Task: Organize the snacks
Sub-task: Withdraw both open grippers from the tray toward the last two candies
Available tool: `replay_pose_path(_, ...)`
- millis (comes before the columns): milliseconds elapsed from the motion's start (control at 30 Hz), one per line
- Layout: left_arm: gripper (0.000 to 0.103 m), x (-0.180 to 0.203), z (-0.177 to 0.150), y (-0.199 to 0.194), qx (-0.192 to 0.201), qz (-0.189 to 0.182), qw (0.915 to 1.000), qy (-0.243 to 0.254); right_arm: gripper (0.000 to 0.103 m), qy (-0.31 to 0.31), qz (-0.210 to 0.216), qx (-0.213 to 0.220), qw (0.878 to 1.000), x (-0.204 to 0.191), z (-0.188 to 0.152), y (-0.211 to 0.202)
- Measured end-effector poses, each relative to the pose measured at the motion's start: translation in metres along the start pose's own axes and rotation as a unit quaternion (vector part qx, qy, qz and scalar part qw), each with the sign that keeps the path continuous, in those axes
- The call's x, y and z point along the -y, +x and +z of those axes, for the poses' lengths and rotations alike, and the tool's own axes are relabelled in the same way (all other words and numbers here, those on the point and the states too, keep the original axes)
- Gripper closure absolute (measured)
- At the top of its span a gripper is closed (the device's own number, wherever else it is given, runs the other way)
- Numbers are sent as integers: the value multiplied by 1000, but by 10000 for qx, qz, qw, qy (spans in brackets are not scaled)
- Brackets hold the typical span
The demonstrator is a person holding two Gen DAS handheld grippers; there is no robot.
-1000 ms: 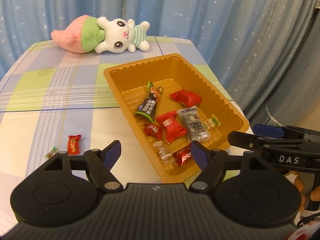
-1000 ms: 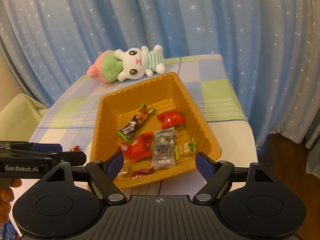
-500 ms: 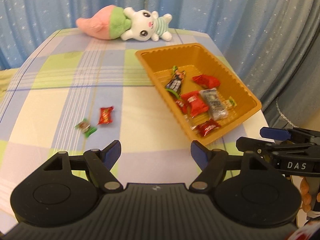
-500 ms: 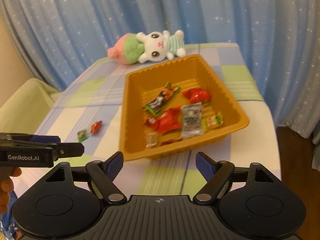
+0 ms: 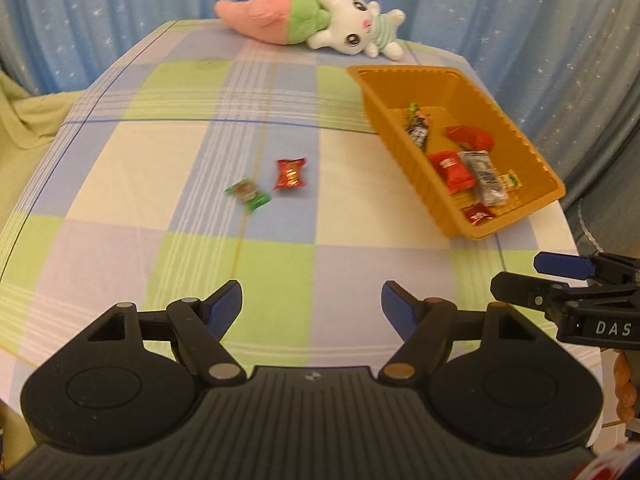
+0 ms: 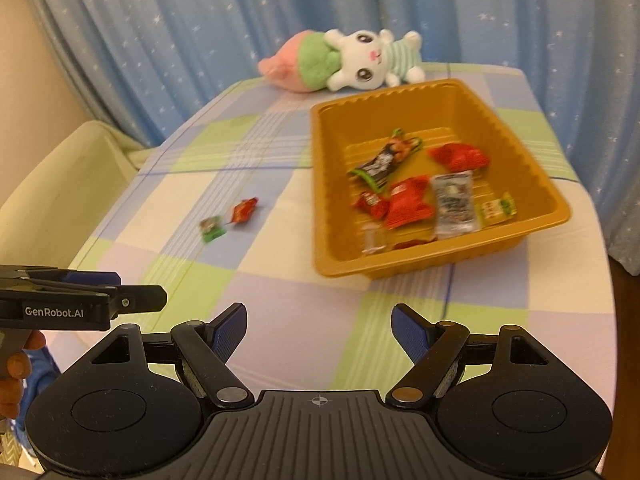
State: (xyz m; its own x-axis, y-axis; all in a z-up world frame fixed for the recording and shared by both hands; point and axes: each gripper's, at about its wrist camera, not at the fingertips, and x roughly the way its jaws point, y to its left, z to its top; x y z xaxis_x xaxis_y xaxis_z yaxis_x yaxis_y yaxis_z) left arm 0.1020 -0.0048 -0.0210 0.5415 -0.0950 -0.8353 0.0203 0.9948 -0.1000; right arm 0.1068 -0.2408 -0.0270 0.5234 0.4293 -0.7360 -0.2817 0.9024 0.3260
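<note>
Left gripper (image 5: 311,300) wide apart at the jaws, gripping nothing, hovering over the near end of the checked tablecloth (image 5: 168,160). Right gripper (image 6: 319,322) likewise spread wide and bare, over the same near end. Two loose snacks out on the cloth, well ahead of both tools: red candy (image 5: 290,174) just beside green candy (image 5: 247,194), apart from the orange tray (image 6: 320,184). In the tray: a dark long packet (image 6: 382,162), red pouches (image 6: 408,202), a silver packet (image 6: 454,204), a small yellow-green piece (image 6: 498,210). Plush bunny (image 6: 340,60) lying at the far edge, just beyond the tray, before the blue starred curtain (image 6: 200,20).
</note>
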Motion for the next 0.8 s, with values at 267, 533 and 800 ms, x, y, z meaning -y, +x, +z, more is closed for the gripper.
replay_pose_path(267,28,-27,-6,-2,-70,155,9997,-162,24,-146,162,-229,9995,-27,-2,18)
replay_pose_path(533,28,-52,-4,-3,-63,238,9993,-289,24,-261,284,-390,9985,-52,2,40)
replay_pose_path(800,28,-73,0,2,-110,250,9991,-325,24,-271,341,-506,9978,-70,7,62)
